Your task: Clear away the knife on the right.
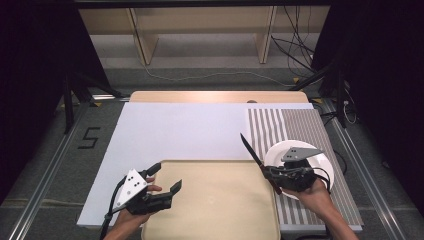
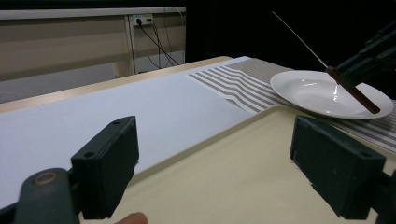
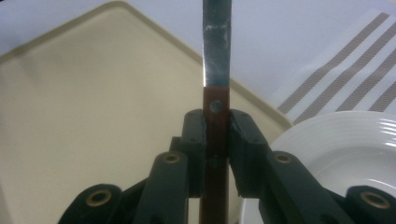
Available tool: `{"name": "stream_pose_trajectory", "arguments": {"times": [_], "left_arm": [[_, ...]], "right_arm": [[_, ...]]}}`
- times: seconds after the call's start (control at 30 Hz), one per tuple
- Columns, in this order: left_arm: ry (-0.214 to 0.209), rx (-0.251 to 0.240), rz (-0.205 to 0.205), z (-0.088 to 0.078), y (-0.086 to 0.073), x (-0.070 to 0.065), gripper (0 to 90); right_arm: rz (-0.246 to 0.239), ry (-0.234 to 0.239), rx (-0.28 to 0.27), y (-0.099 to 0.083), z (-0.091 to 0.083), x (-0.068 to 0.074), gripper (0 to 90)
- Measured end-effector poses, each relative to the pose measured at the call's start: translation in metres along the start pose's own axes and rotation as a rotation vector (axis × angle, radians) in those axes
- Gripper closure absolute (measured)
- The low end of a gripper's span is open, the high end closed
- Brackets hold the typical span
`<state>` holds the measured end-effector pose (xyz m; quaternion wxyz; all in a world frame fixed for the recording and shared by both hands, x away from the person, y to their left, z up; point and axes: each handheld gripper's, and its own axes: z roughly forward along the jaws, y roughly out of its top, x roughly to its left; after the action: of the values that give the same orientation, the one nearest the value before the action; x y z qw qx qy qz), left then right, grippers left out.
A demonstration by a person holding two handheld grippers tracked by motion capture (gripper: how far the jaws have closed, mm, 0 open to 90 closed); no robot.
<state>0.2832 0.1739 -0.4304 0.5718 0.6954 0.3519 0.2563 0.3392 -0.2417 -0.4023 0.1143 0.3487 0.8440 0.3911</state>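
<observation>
Nearest the person, at 6 o'clock on the table, lies the beige tray (image 1: 215,200), bare and flat. The left gripper (image 1: 167,179) rests at about 7 o'clock over the tray's near left corner, its 2 jaws standing wide apart with nothing between them (the left gripper view looks straight through the gap to the tray surface).

At about 4 o'clock the right gripper (image 1: 270,172) is clamped on the knife (image 1: 252,152) — the right gripper view shows both pads pressed against the brown riveted handle (image 3: 215,135), with the blade (image 3: 216,42) running up and away over the tray's far right corner. In the high view the knife hangs over the tray's right edge, tip aimed toward 11 o'clock and raised, not touching anything I can see.

Just beyond and right of that hand sits the white plate (image 1: 322,165) on the striped placemat (image 1: 300,125), with the white table cover (image 1: 175,130) stretching toward 12 o'clock.

Risks, as I judge them: the grip is narrow and sits near the blade end of the handle, so the knife could pivot between the pads if the hand tilts. The handle's free end hangs close to the plate rim — a careless swing could knock it. The point also faces the empty left gripper's side.
</observation>
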Motion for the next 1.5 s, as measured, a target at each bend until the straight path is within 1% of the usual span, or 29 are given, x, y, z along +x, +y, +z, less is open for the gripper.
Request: {"name": "stream_pose_trajectory", "arguments": {"times": [0.03, 0.1, 0.13, 0.17, 0.23, 0.27, 0.33, 0.47, 0.5, 0.7, 0.87, 0.9, 0.93, 1.03, 1.07, 1.1, 1.17, 1.2, 1.27, 1.3, 1.33, 1.47, 1.5], "left_arm": [[0.0, 0.002, 0.001, 0.0, 0.0, 0.0, 15.2], [0.0, 0.002, 0.001, 0.0, 0.0, 0.0, 15.2], [0.0, 0.001, 0.002, 0.0, 0.0, 0.0, 15.2], [0.0, 0.001, 0.001, 0.0, 0.0, 0.0, 15.2], [0.0, 0.0, 0.001, 0.0, 0.0, 0.0, 15.2], [0.0, 0.0, 0.001, 0.0, 0.0, 0.0, 15.2], [0.001, 0.0, 0.002, 0.0, 0.0, 0.0, 15.2], [0.001, 0.0, 0.003, 0.0, 0.0, 0.0, 15.2], [0.001, 0.0, 0.002, 0.0, 0.0, 0.0, 15.2], [0.001, 0.001, 0.0, 0.0, 0.0, 0.0, 15.1], [0.003, 0.004, 0.001, 0.0, 0.0, 0.0, 15.2], [0.003, 0.005, 0.0, 0.0, 0.0, 0.0, 15.2], [0.003, 0.005, 0.002, 0.0, 0.0, 0.0, 15.2], [0.003, 0.004, 0.0, 0.0, 0.0, 0.0, 15.2], [0.003, 0.004, 0.0, 0.0, 0.0, 0.0, 15.2], [0.004, 0.005, 0.0, 0.0, 0.0, 0.001, 15.2], [0.004, 0.004, -0.001, 0.0, -0.001, 0.0, 15.2], [0.003, 0.004, 0.0, 0.0, -0.001, 0.001, 15.2], [0.003, 0.005, 0.0, 0.0, -0.001, 0.001, 15.2], [0.004, 0.004, -0.001, 0.0, -0.001, 0.001, 15.2], [0.004, 0.004, -0.001, 0.0, -0.001, 0.001, 15.2], [0.004, 0.005, -0.001, 0.0, -0.001, 0.001, 15.2], [0.004, 0.004, -0.002, 0.0, -0.001, 0.001, 15.2]], "right_arm": [[-0.002, 0.011, 0.001, -0.002, 0.0, 0.004, 77.6], [-0.001, 0.017, -0.001, -0.004, 0.0, 0.007, 77.6], [-0.001, 0.029, 0.001, -0.006, 0.0, 0.011, 77.6], [-0.001, 0.029, 0.001, -0.006, 0.0, 0.011, 77.6], [-0.007, 0.05, 0.009, -0.009, 0.002, 0.018, 77.6], [-0.007, 0.05, 0.009, -0.009, 0.002, 0.018, 77.6], [0.002, 0.064, 0.018, -0.011, 0.004, 0.022, 77.6], [0.004, 0.081, 0.039, -0.015, 0.007, 0.028, 77.7], [0.0, 0.085, 0.046, -0.016, 0.008, 0.029, 77.6], [0.015, 0.103, 0.092, -0.024, 0.013, 0.035, 77.6], [0.008, 0.11, 0.142, -0.029, 0.021, 0.044, 77.7], [0.006, 0.118, 0.167, -0.031, 0.023, 0.047, 77.6], [0.006, 0.118, 0.167, -0.031, 0.023, 0.047, 77.6], [0.004, 0.128, 0.197, -0.033, 0.026, 0.052, 77.7], [-0.006, 0.132, 0.215, -0.034, 0.027, 0.055, 77.7], [-0.006, 0.132, 0.215, -0.034, 0.027, 0.055, 77.7], [0.002, 0.139, 0.246, -0.035, 0.028, 0.057, 77.7], [-0.004, 0.14, 0.257, -0.036, 0.03, 0.057, 77.7], [-0.002, 0.145, 0.282, -0.038, 0.031, 0.059, 77.7], [-0.013, 0.148, 0.302, -0.039, 0.033, 0.059, 77.6], [-0.013, 0.148, 0.302, -0.039, 0.033, 0.059, 77.6], [-0.022, 0.15, 0.351, -0.043, 0.037, 0.058, 77.6], [-0.032, 0.143, 0.358, -0.043, 0.038, 0.059, 77.6]]}}
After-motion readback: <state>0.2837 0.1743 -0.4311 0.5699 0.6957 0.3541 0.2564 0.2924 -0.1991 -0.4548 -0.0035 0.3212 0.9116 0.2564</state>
